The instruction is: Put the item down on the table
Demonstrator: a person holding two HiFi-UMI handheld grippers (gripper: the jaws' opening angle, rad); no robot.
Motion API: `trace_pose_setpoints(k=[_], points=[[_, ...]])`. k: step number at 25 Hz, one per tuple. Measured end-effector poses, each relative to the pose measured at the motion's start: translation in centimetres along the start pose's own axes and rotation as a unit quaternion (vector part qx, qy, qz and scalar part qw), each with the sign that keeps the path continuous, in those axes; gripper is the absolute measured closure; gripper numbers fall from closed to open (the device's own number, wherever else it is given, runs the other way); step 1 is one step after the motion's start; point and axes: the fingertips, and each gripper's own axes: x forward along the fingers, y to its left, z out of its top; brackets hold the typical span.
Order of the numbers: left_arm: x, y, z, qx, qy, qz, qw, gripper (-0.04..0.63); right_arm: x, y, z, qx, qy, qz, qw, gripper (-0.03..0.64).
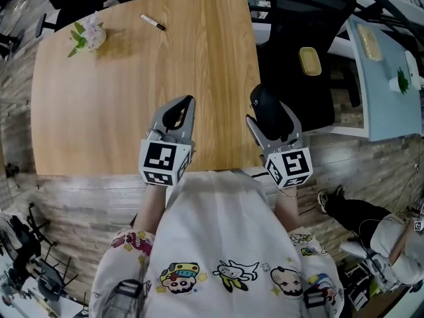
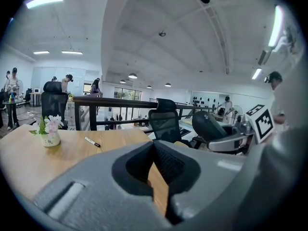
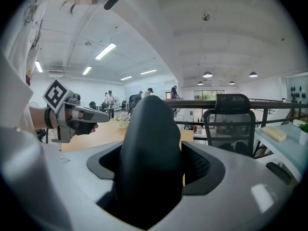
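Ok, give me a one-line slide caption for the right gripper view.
Right tongs clamp a black rounded item, with the left tongs and wooden table beyond.

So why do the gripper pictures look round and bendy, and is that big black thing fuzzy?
Left gripper view and right gripper view: a wide-angle lens bends the ceiling lines and leaves black corners. Right gripper view: the black item sits so near that it looks soft and featureless. Head view: even light, table sharp.
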Motion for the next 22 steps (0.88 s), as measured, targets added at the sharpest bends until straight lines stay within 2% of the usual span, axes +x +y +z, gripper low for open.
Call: trace_pose_setpoints(k=[12,18,22], points=[[-0.3,2.3,-2.2,-0.008,0.014,0.0,0.9999,0.594,2.4,1.6,-1.1,-0.023,0.029,0.0,0.999,0.261],[-0.3,2.2,-3.5,-0.015,0.027,-0.006,0.9995,0.594,3.5,2.1,-4.4,-0.037,0.085,0.011,0.996,0.261],[-0.4,2.0,-4.6,-0.014,0.038,-0.013,0.9991,0.594,4.4,3.1,-7.3,-0.042,0.132,0.034,0.99,0.261]])
